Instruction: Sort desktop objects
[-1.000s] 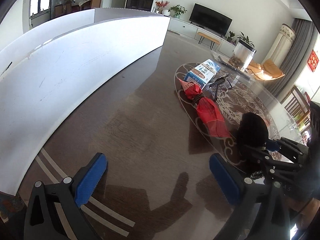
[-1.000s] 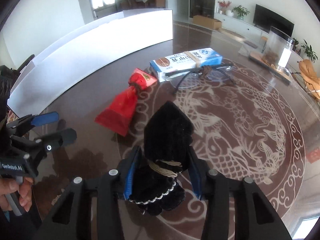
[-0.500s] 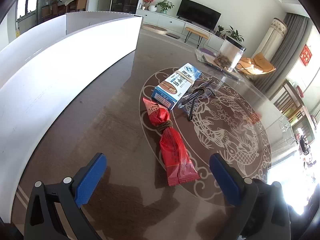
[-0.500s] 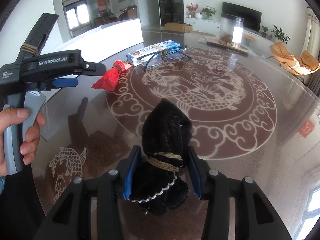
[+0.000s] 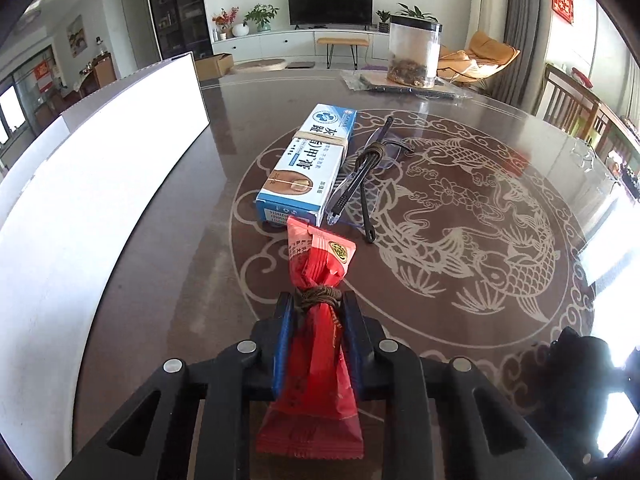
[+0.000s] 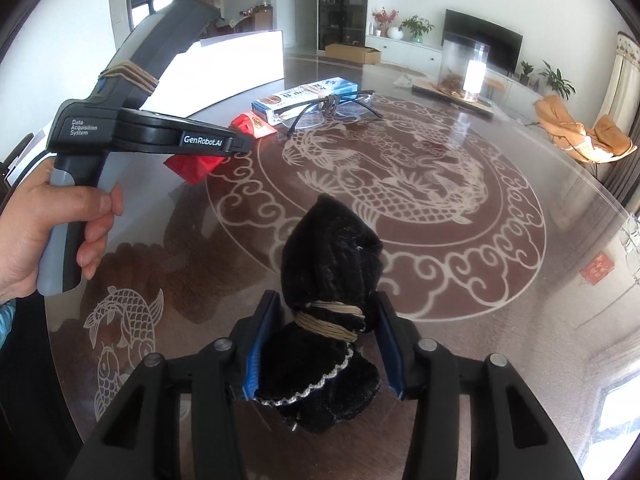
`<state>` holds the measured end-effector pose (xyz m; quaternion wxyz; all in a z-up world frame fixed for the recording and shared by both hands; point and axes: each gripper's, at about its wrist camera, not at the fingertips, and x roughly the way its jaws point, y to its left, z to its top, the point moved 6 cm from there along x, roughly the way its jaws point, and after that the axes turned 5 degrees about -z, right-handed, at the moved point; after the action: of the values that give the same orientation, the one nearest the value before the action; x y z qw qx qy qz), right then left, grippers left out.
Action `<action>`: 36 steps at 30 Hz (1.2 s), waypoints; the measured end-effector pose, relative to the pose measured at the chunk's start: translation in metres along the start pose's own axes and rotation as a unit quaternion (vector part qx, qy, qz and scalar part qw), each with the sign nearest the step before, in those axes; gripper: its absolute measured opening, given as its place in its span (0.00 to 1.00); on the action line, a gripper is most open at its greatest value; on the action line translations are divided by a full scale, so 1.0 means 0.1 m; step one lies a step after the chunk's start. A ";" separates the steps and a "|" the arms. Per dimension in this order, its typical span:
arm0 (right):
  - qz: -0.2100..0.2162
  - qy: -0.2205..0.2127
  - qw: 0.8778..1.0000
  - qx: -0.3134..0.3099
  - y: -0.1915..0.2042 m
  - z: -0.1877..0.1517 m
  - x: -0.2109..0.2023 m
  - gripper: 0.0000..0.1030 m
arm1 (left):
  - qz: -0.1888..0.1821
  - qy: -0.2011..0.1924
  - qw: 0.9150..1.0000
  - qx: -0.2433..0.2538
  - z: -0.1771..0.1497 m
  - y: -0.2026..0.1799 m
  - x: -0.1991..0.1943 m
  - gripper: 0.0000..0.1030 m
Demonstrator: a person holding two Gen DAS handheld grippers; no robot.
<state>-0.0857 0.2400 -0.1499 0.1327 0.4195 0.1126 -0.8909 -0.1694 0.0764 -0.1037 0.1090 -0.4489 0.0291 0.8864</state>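
My left gripper [image 5: 318,304] is shut on a red snack packet [image 5: 316,344] tied with brown cord, gripping it at the tie; the packet also shows in the right wrist view [image 6: 192,166]. My right gripper [image 6: 326,312] is shut on a black velvet pouch [image 6: 332,264] bound with tan string, held over the table's near part. A blue and white medicine box [image 5: 308,164] lies beyond the packet, with folded glasses [image 5: 360,176] tied with cord to its right. The left gripper's body [image 6: 144,136] shows in the right wrist view, held by a hand.
A glass-topped round table [image 5: 460,240] with a dragon and fish pattern bears everything. A white curved board [image 5: 92,200] stands along the left. A clear canister [image 5: 414,54] on a tray stands at the far edge. Chairs stand to the right.
My left gripper has swung toward the red packet and shut on it at the tie. My right gripper has carried the black pouch back toward the table's near edge.
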 end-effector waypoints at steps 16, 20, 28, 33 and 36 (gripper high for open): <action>-0.020 -0.005 1.000 -0.016 0.04 0.00 -0.02 0.46 | -0.015 -0.013 1.000 0.001 -0.57 -0.09 -0.43 0.23; -0.024 -0.006 1.000 -0.018 0.04 0.00 -0.02 0.46 | -0.018 -0.017 1.000 -0.003 -0.61 -0.08 -0.45 0.23; -0.001 0.004 1.000 0.019 -0.06 -0.01 0.01 0.60 | -0.012 0.004 1.000 0.000 -0.64 -0.12 -0.42 0.86; 0.002 0.006 1.000 0.011 -0.04 -0.01 0.02 0.66 | -0.007 0.016 1.000 -0.007 -0.66 -0.08 -0.37 1.00; 0.003 0.009 1.000 0.006 -0.02 -0.02 0.03 0.73 | -0.008 0.018 1.000 -0.009 -0.66 -0.07 -0.36 1.00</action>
<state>-0.0869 0.2419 -0.1530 0.1323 0.4283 0.1069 -0.8875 -0.0948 0.0676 -0.1138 0.1120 -0.4661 0.0196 0.8774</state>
